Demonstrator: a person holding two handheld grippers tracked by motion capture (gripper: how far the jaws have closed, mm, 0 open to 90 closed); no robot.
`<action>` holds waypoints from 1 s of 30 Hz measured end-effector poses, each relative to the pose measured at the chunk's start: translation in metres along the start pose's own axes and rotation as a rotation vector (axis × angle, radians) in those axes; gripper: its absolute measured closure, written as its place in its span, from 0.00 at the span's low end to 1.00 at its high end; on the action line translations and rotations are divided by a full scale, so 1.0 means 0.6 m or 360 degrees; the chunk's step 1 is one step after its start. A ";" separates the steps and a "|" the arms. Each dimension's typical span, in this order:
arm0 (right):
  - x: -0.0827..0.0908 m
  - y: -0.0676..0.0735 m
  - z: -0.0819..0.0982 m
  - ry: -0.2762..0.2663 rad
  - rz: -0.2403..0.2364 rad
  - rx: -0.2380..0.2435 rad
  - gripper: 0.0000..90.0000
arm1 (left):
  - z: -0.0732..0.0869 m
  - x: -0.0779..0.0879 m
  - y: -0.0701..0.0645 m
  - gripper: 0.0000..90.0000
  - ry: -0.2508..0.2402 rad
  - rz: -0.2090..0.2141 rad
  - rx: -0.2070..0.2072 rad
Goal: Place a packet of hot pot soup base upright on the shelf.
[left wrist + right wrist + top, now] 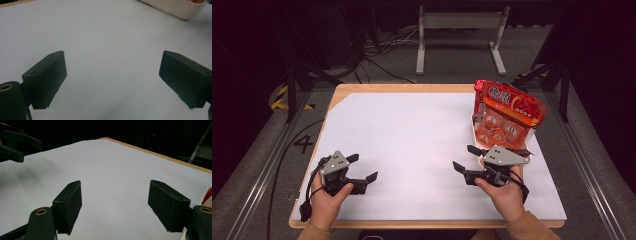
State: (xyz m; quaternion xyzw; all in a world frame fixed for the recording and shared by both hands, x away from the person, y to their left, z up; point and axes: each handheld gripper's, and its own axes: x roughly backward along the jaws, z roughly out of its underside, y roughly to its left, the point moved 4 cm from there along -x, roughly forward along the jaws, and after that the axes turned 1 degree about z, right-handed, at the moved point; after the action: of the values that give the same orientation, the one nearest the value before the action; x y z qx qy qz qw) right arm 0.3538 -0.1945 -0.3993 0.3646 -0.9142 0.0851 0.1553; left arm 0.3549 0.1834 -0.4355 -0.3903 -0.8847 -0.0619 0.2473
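Left tongs (pixel 363 167): jaws wide apart, nothing between them – held low over the white sheet (pixel 412 145) at the table's (pixel 407 88) near left.
Right tongs (pixel 466 158): jaws spread too, empty – near right, pointing left across the sheet.
Snack bag (pixel 511 107): red and orange, standing tilted in a white bin (pixel 175 7) at the far right – just beyond the right hand (pixel 504 195).
Left hand (pixel 324 202): wrapped round its grip at the near edge.
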 end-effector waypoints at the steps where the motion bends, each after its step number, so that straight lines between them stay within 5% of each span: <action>1: -0.003 0.002 0.006 0.0009 0.0004 0.0006 0.31 | 0.001 -0.001 -0.001 0.09 -0.0002 0.0005 0.0000; 11: -0.028 0.021 0.045 0.0098 -0.0014 0.0013 0.28 | 0.011 -0.010 -0.010 0.07 0.0032 0.0080 -0.0029; 16: -0.042 0.014 0.070 0.0132 0.0003 -0.0043 0.28 | 0.019 -0.011 -0.012 0.06 0.0016 0.0150 -0.0011; 30: -0.056 0.011 0.091 0.0199 -0.0011 -0.0042 0.24 | 0.031 -0.008 -0.009 0.05 0.0029 0.0192 0.0018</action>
State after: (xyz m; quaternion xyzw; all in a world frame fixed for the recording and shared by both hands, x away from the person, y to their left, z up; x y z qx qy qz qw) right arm 0.3604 -0.1827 -0.4623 0.3595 -0.9025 0.0951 0.2174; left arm 0.3466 0.1818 -0.4534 -0.4408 -0.8576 -0.0457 0.2609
